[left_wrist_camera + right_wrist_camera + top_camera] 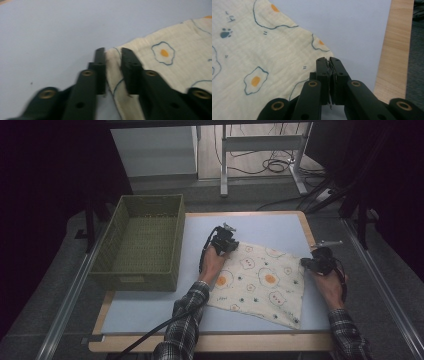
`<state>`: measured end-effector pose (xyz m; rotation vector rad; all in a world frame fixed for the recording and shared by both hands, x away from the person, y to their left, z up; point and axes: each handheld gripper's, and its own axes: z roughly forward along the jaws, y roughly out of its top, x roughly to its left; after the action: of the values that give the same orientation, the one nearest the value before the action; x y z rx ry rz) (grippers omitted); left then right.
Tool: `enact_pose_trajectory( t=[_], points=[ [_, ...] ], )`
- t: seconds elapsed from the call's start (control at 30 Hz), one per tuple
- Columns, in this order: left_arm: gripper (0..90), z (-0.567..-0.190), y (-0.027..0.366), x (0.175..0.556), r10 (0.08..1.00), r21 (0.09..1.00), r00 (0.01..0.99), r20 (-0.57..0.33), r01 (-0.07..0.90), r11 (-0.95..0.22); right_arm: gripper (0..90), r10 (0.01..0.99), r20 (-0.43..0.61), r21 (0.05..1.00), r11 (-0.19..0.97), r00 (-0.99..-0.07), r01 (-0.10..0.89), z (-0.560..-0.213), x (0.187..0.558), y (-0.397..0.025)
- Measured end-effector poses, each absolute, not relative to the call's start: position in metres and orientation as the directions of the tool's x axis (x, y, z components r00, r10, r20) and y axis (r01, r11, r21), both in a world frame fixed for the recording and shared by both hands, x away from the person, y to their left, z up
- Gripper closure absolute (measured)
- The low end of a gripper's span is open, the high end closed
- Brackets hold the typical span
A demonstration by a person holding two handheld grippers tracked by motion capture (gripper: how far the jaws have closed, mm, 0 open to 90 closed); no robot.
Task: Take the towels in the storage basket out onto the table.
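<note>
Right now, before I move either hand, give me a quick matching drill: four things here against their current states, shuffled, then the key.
Things:
1. left gripper
2. right gripper
3. basket
4. cloth

States:
A. lies flat on the blue mat
B. jaws apart, astride a cloth corner
C. stands empty at the table's left
D. jaws clamped on a cloth corner

Pairs: 1-B, 2-D, 3-C, 4-A
</note>
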<state>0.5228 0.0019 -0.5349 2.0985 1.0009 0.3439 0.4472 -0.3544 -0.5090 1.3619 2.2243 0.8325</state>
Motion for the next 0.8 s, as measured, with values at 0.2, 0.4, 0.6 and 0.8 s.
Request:
enact_pose_trajectory(
  t=[0.2, 0.4, 0.6, 0.8],
  points=[
    [88.6, -0.527, 0.008, 0.524, 0.782, 0.758, 0.622, -0.036, 0.527, -0.384, 87.3, 0.894, -0.075, 0.669, 0.374, -0.442, 0.643, -0.502, 0.463, -0.350],
    [88.7, -0.493, 0.031, 0.524, 0.805, 0.815, 0.592, -0.048, 0.490, -0.311, 87.4, 0.903, -0.073, 0.729, 0.338, -0.424, 0.595, -0.472, 0.483, -0.347],
    [88.6, -0.483, 0.050, 0.501, 0.797, 0.827, 0.600, -0.075, 0.484, -0.286, 87.4, 0.878, -0.071, 0.769, 0.351, -0.474, 0.535, -0.451, 0.463, -0.341],
    [88.6, -0.484, 0.056, 0.463, 0.783, 0.844, 0.620, -0.053, 0.447, -0.297, 87.4, 0.846, -0.079, 0.780, 0.382, -0.528, 0.495, -0.447, 0.426, -0.342]
  ],
)
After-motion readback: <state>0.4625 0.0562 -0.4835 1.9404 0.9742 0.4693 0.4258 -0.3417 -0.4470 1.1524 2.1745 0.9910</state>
